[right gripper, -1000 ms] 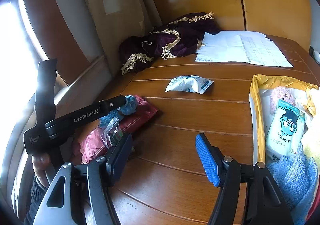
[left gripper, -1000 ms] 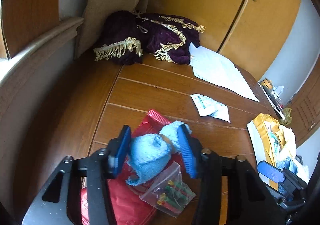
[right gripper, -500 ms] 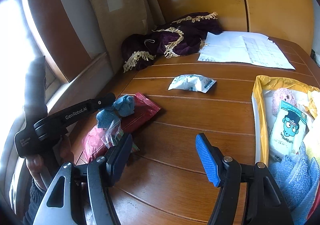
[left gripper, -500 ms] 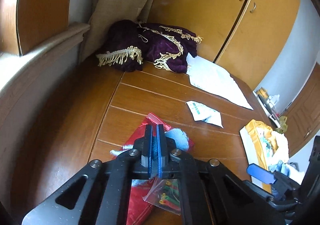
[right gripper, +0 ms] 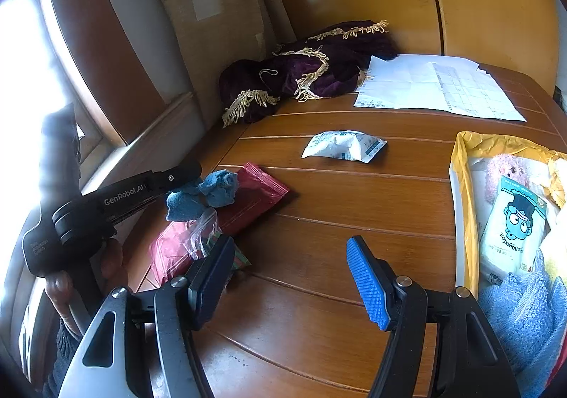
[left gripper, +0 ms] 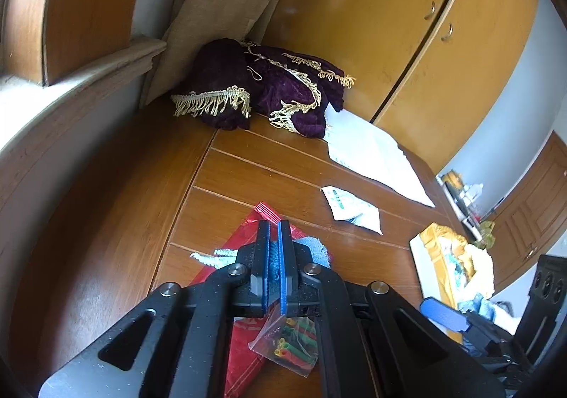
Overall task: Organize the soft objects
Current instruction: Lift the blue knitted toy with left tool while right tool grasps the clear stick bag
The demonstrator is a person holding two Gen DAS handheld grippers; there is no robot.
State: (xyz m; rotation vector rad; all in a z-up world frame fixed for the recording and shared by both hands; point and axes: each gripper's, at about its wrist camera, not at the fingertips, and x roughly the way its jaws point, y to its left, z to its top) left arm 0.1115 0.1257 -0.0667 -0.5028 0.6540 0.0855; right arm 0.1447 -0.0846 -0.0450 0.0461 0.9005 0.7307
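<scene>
Hanging bunched between the nearly closed blue pads of the left gripper [left gripper: 273, 258], the small blue terry cloth [right gripper: 205, 190] is sitting just above the red foil pouch [right gripper: 248, 201], which is lying flat on the brown slatted wooden table [right gripper: 340, 220] near its left edge. Beside the pouch's near end, a clear zip bag of coloured sticks [left gripper: 288, 341] is resting partly on it. The right gripper [right gripper: 290, 277] is hovering wide open over bare boards with nothing between its pads, and open table is stretching ahead of it as far as the white crumpled packet [right gripper: 342, 146]. Along the right edge, the yellow-rimmed white tray [right gripper: 460, 192] is holding a cartoon-printed tissue pack [right gripper: 514, 231], a pink plush toy [right gripper: 503, 171] and a pale blue towel [right gripper: 524, 316], filling it closely. At the far corner, the purple velvet cloth with gold fringe [left gripper: 262, 89] is lying heaped against the beige curtain [left gripper: 219, 8], touching the white paper sheet [right gripper: 432, 86] that is reaching toward the far right edge.
</scene>
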